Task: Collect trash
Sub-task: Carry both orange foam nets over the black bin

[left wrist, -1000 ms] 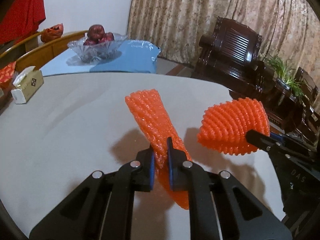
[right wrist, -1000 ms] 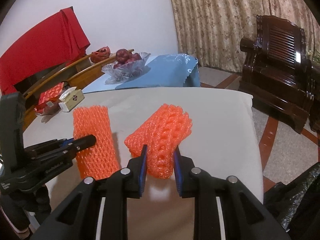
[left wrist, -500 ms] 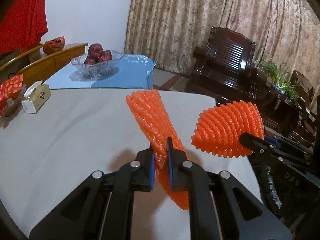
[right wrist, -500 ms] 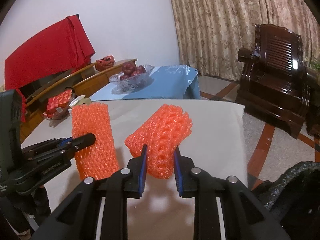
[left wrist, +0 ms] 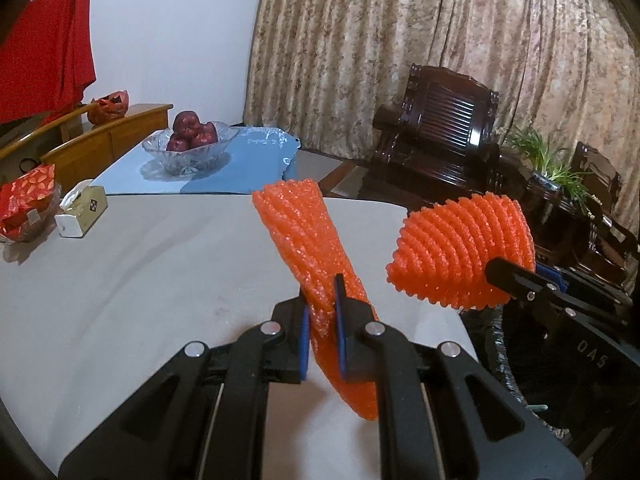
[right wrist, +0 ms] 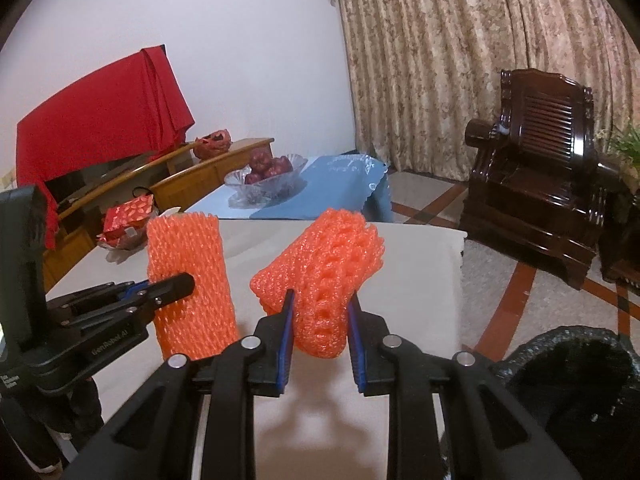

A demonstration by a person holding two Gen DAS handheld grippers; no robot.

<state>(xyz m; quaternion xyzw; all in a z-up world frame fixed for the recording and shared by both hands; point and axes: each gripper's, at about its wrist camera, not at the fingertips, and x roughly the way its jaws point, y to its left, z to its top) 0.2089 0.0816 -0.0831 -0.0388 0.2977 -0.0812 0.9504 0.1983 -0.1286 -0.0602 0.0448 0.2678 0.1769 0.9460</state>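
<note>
Above the right edge of the grey table (left wrist: 140,280), the left gripper (left wrist: 322,320) pinches a flattened orange foam fruit net (left wrist: 304,240) and the right gripper (right wrist: 320,328) clamps a rounder foam net (right wrist: 328,264), both lifted near the black bin bag (right wrist: 568,380), neither dropped in yet.

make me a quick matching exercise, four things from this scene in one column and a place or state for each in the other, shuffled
Things:
1. flat foam net
2. bunched foam net
3. apples
4. tissue box

Places or states:
a. in the glass bowl on the blue cloth
b. pinched in the left gripper
c. lying on the white table
d. clamped in the right gripper

Pairs: 1-b, 2-d, 3-a, 4-c
</note>
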